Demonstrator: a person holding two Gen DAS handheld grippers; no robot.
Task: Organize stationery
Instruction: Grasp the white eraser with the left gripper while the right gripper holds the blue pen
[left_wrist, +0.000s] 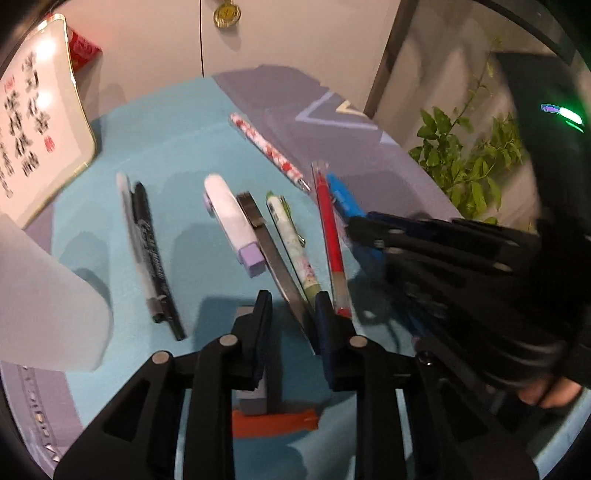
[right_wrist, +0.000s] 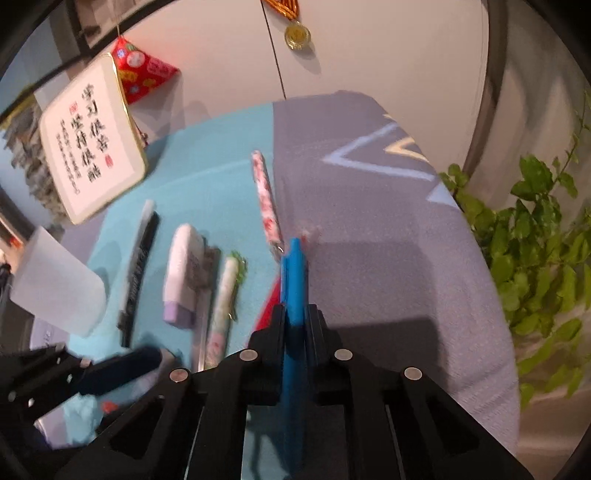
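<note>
- Left wrist view: the table mat (left_wrist: 207, 122), teal with a grey-lilac zone at the far right, lies under both grippers and carries all the stationery.
- The frosted cup (left_wrist: 44, 295) stands well to the left of the left gripper's fingers, at the mat's near-left edge.
- The framed calligraphy plaque (left_wrist: 40, 125) leans beyond the cup, far left of the fingers.
- The left gripper (left_wrist: 291, 306) points down at the mat. Its jaws stand apart with bare mat between the tips; nothing is gripped.
- The right gripper (right_wrist: 295, 314) is clamped on the blue pen (right_wrist: 295, 280), whose barrel runs forward between the fingers and out past the tips. In the left wrist view this gripper (left_wrist: 354, 225) enters from the right, meeting the blue pen (left_wrist: 345, 197).
- The black marker (left_wrist: 155, 258) and a white pen touching it lie left of the left fingers, ahead of them.
- The white-and-lilac correction tape (left_wrist: 232, 225) lies ahead of the left finger.
- The steel ruler (left_wrist: 273, 254) runs from just beside the correction tape back toward the right finger.
- The green floral pen (left_wrist: 291, 240) lies just right of the ruler.
- The red pen (left_wrist: 332, 243) ends just beside the right finger's outer side.
- The red-patterned pen (left_wrist: 269, 151) lies farthest ahead.
- A grey block (left_wrist: 255, 398) and an orange piece (left_wrist: 275, 422) sit below the left finger, partly hidden.
</note>
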